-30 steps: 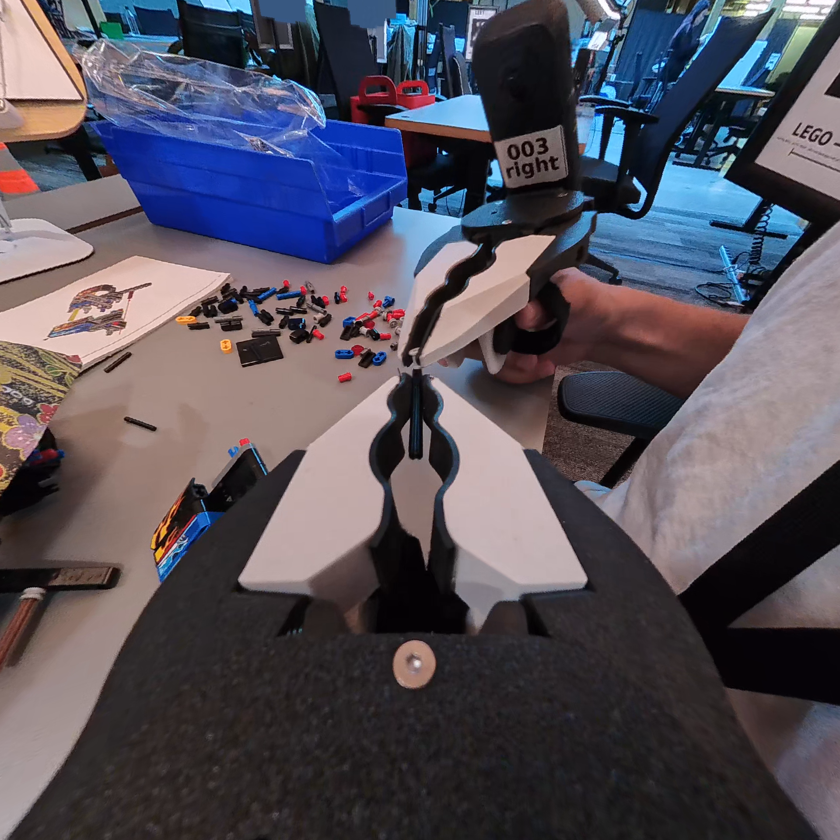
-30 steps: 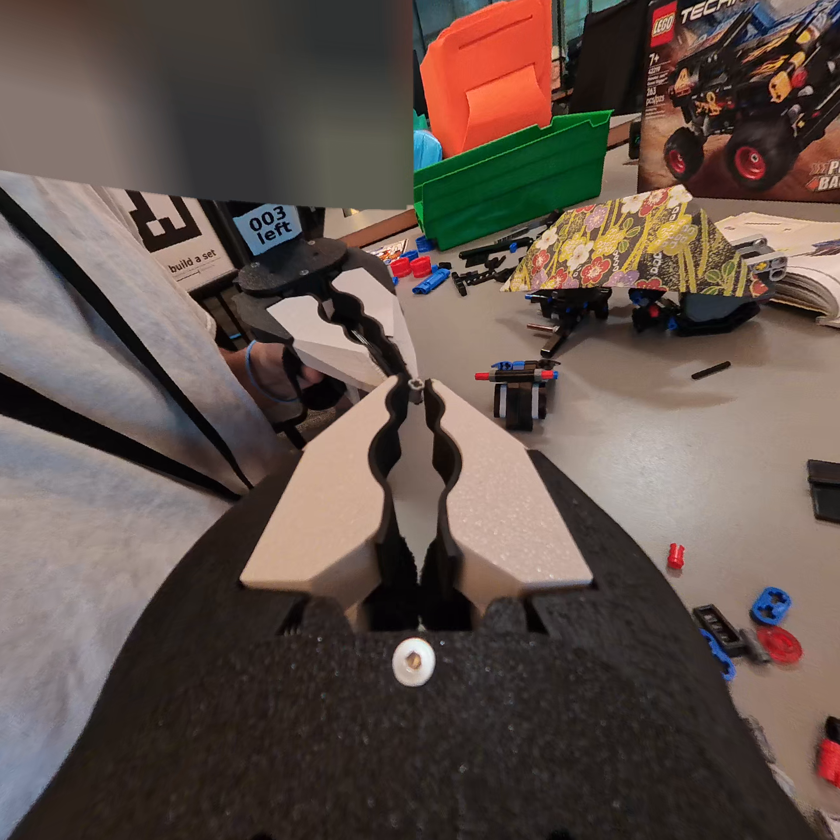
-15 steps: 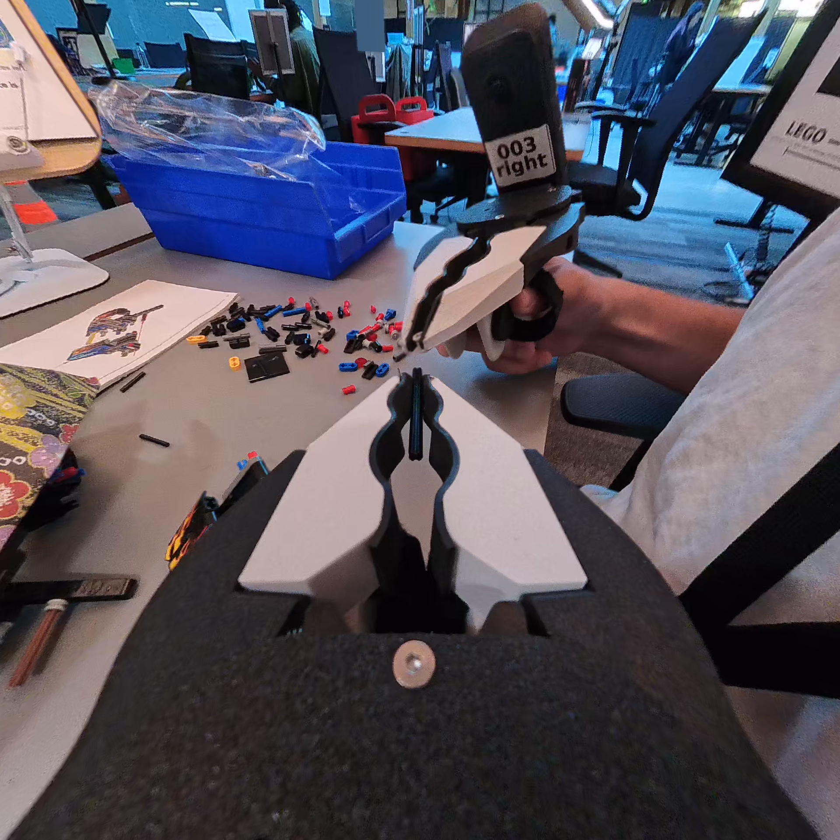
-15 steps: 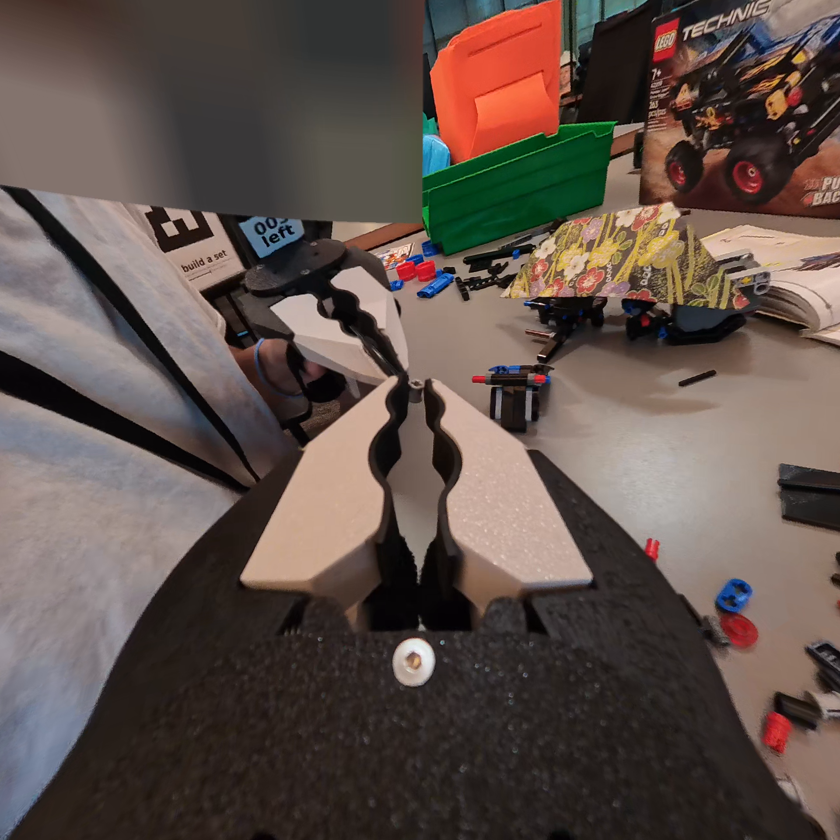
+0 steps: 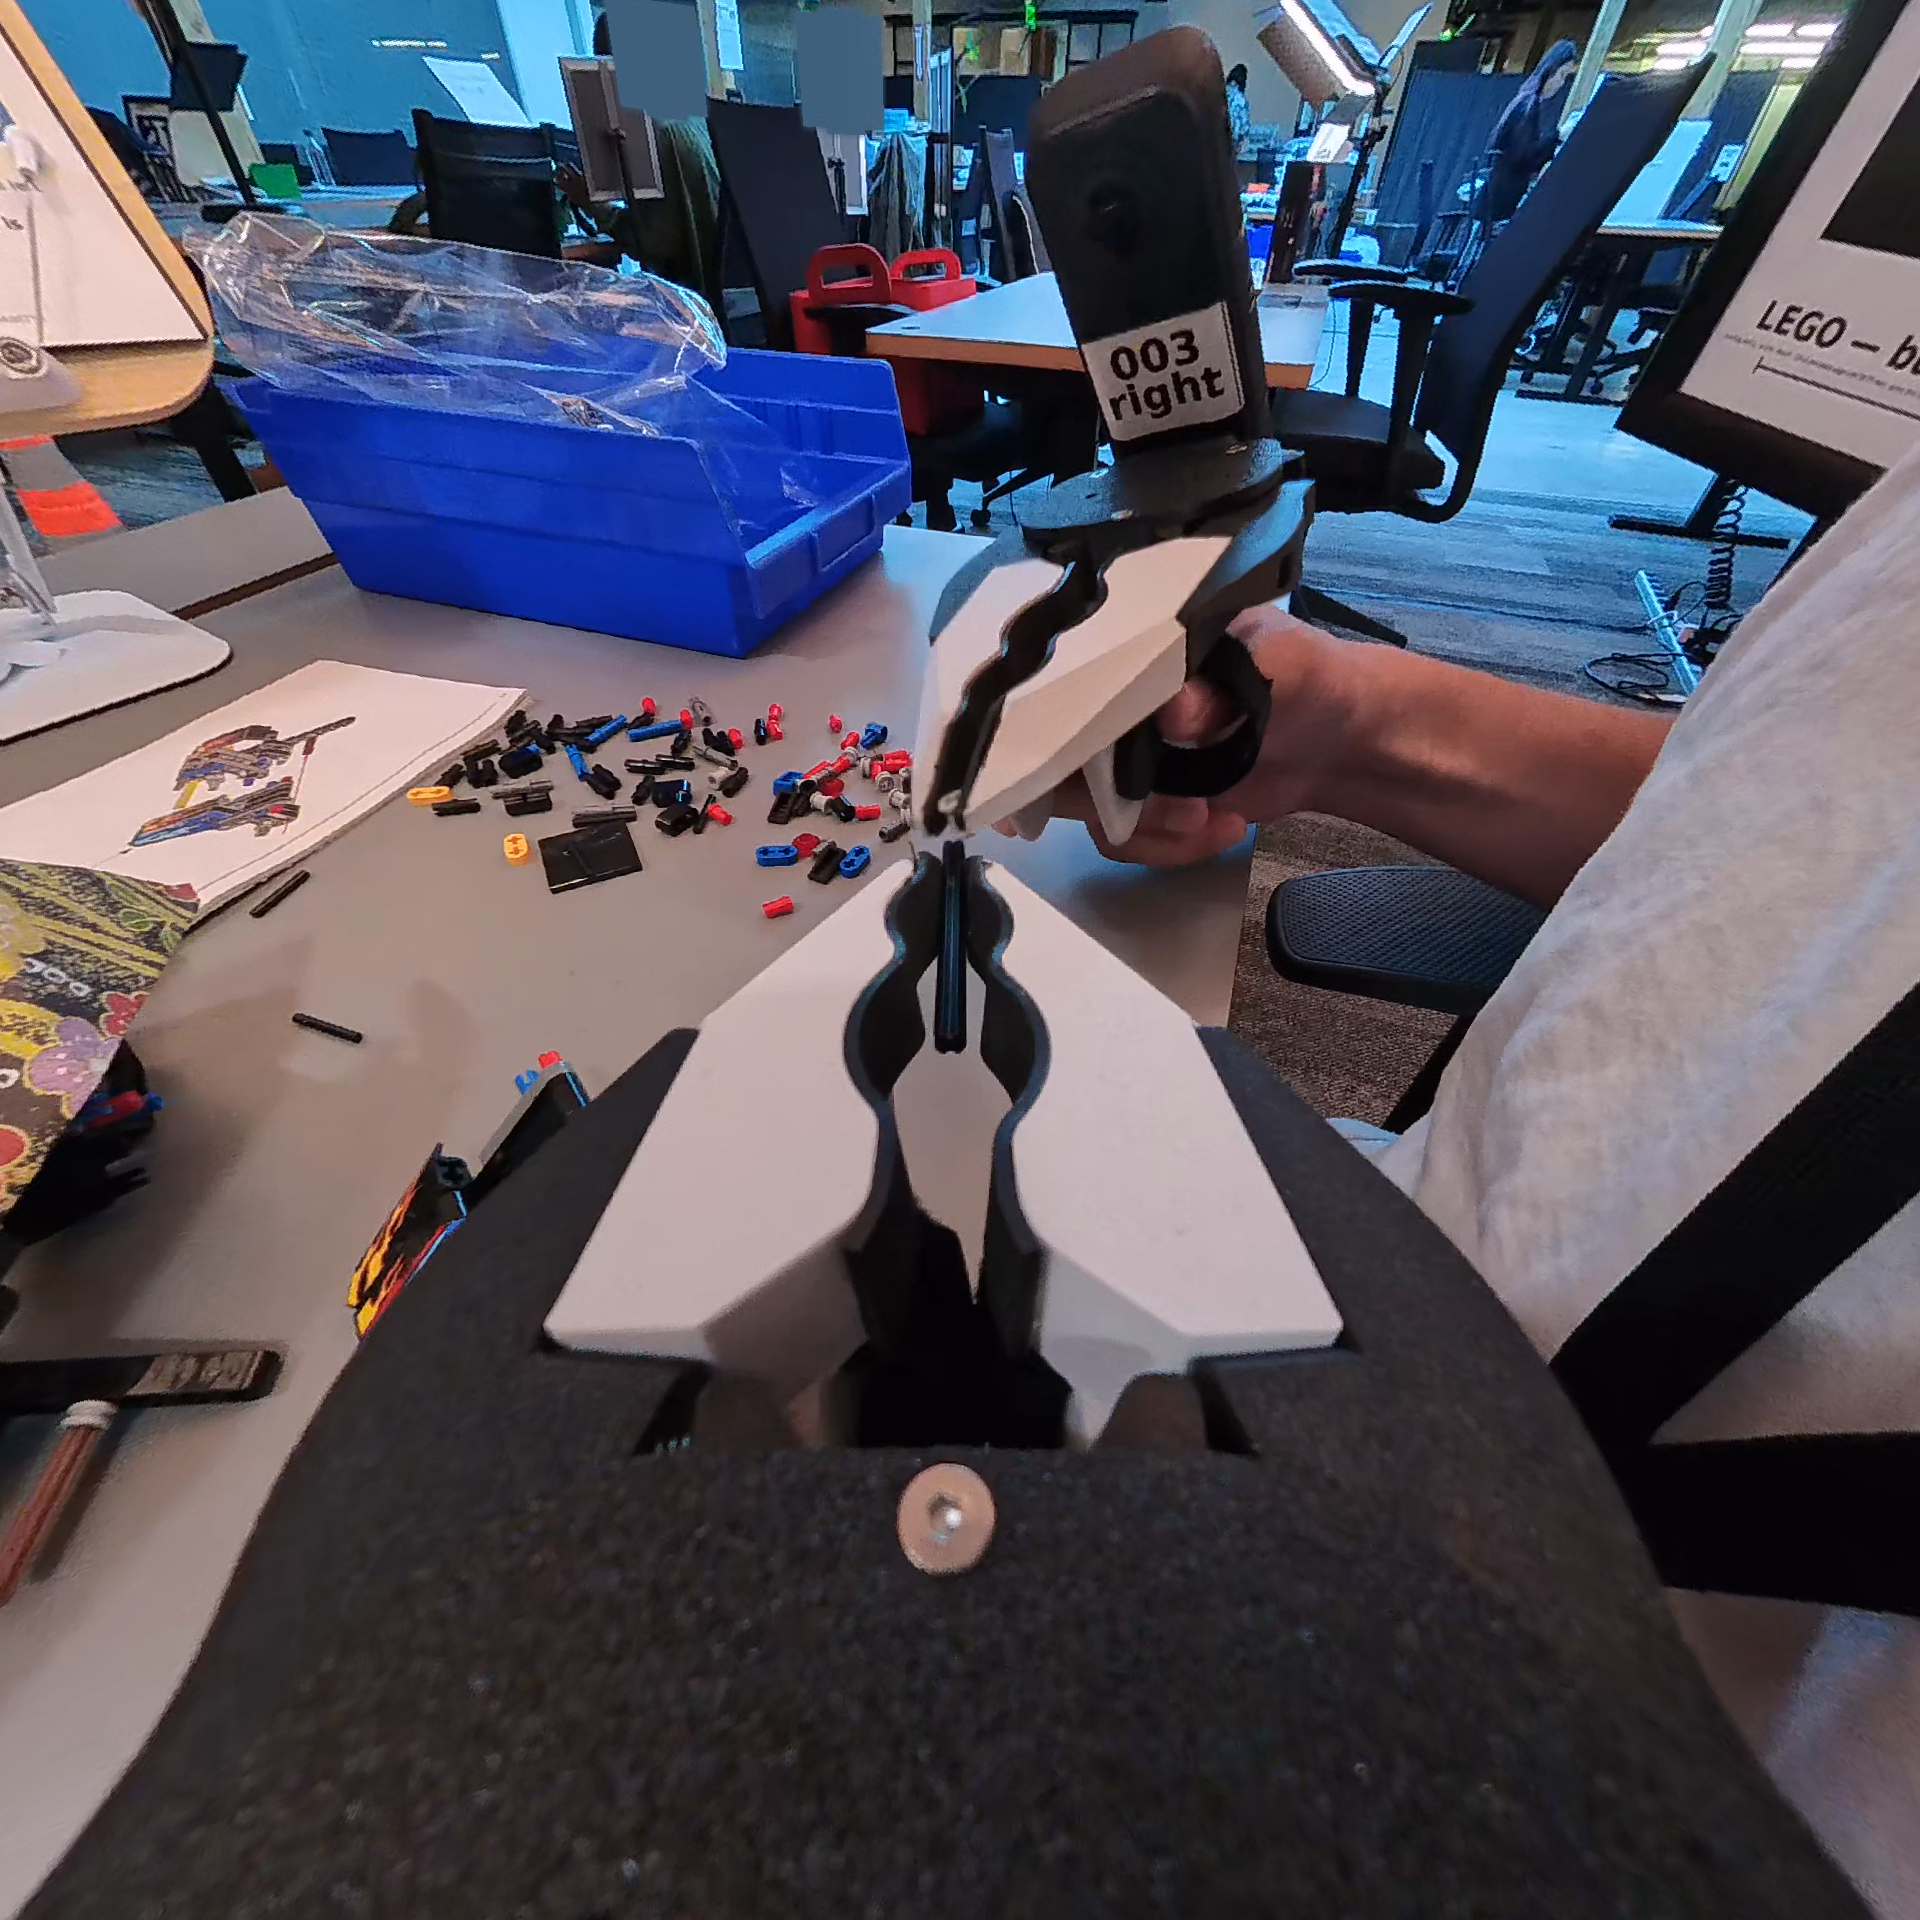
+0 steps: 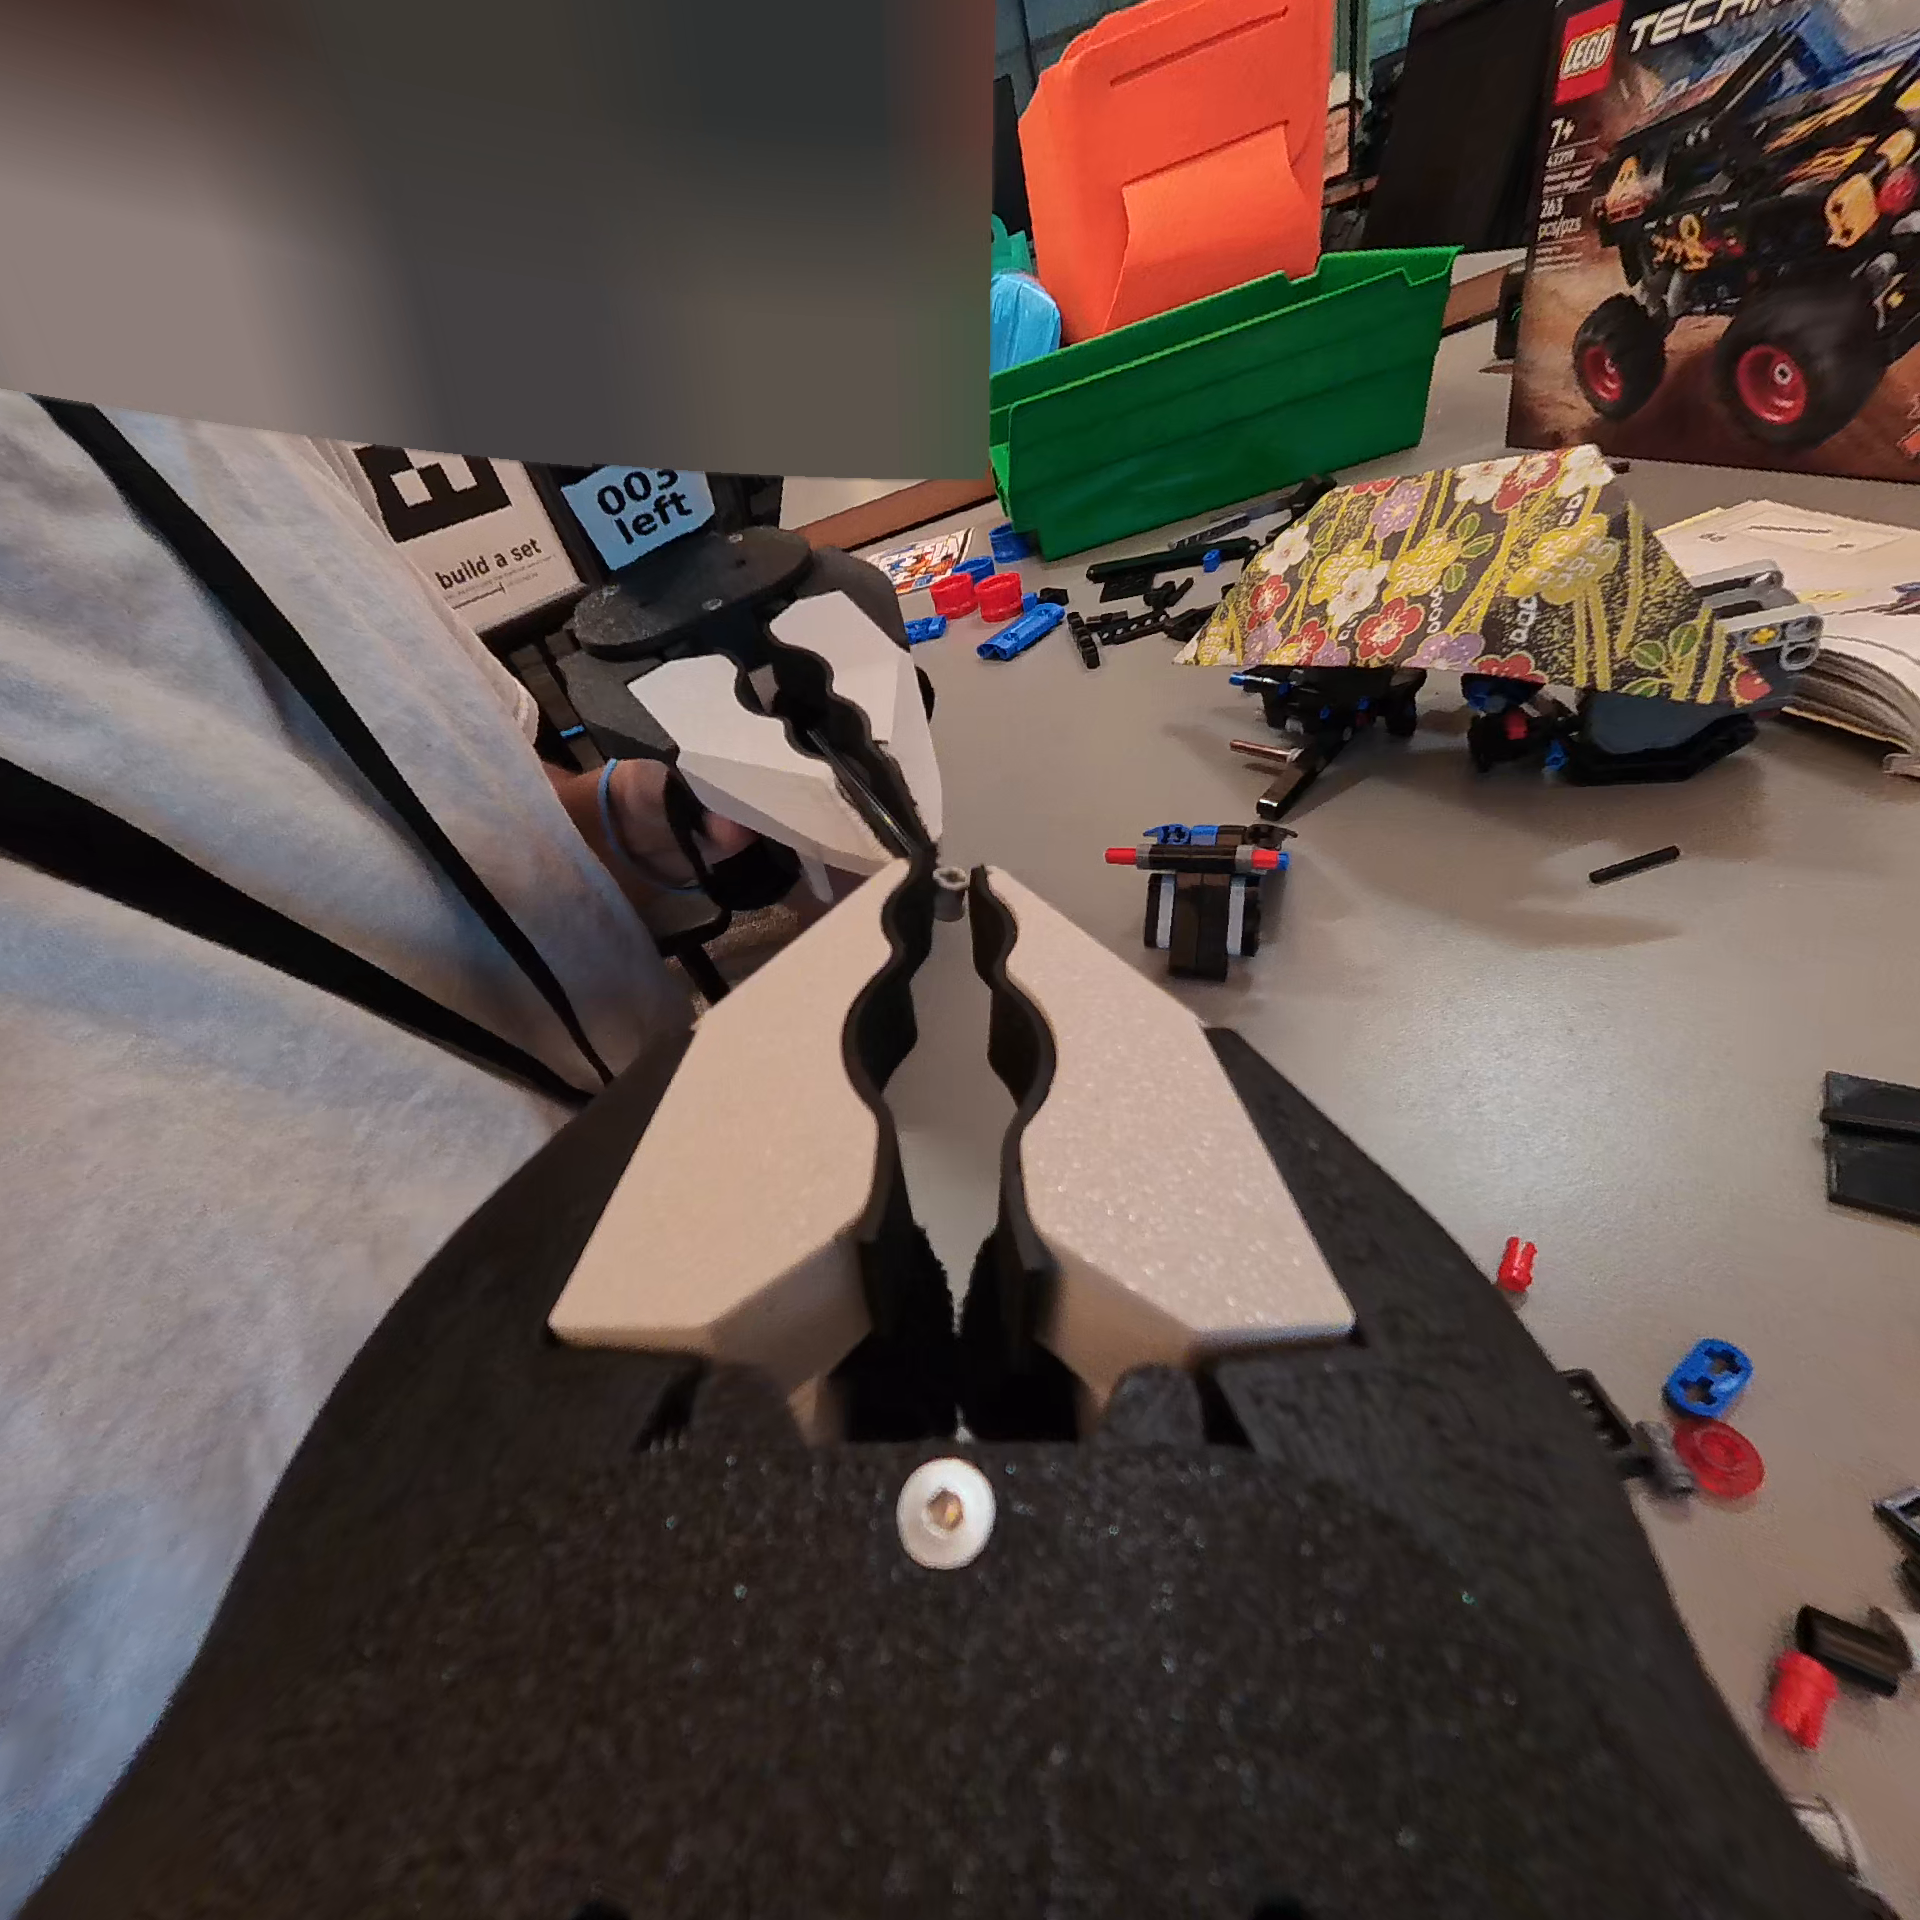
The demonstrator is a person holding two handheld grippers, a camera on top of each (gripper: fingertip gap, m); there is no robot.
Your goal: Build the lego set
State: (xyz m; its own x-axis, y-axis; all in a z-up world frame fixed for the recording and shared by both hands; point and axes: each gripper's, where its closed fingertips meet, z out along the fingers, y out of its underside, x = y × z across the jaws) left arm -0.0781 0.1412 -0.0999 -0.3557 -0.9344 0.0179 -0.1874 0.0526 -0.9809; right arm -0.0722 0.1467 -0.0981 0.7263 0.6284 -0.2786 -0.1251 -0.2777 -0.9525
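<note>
1. We find the left gripper (image 5: 948,868) closed on a thin black rod (image 5: 948,961), which lies lengthwise between its fingers with the front end at the fingertips.
2. The right gripper (image 6: 951,883) is closed narrowly on a small grey sleeve (image 6: 948,891), pinched at the very tips.
3. Both tools are held in the air above the near edge of the surface (image 5: 436,966), tips almost meeting; we cannot tell whether rod and sleeve are touching.
4. We judge the step in hand to be sliding the sleeve onto the rod. To do it well, we would line the sleeve's hole up with the rod's end, keep the rod straight, and push along its length only. Both grips are slight, so a sideways push could twist either part loose.
5. On the surface we note scattered small parts (image 5: 665,758), an open booklet (image 5: 249,769), a blue bin (image 5: 582,499) with clear plastic, a green bin (image 6: 1216,405), a patterned cloth (image 6: 1455,582) over part-built pieces, and a small built block (image 6: 1205,894).
6. The room beyond holds office chairs and further desks.
</note>
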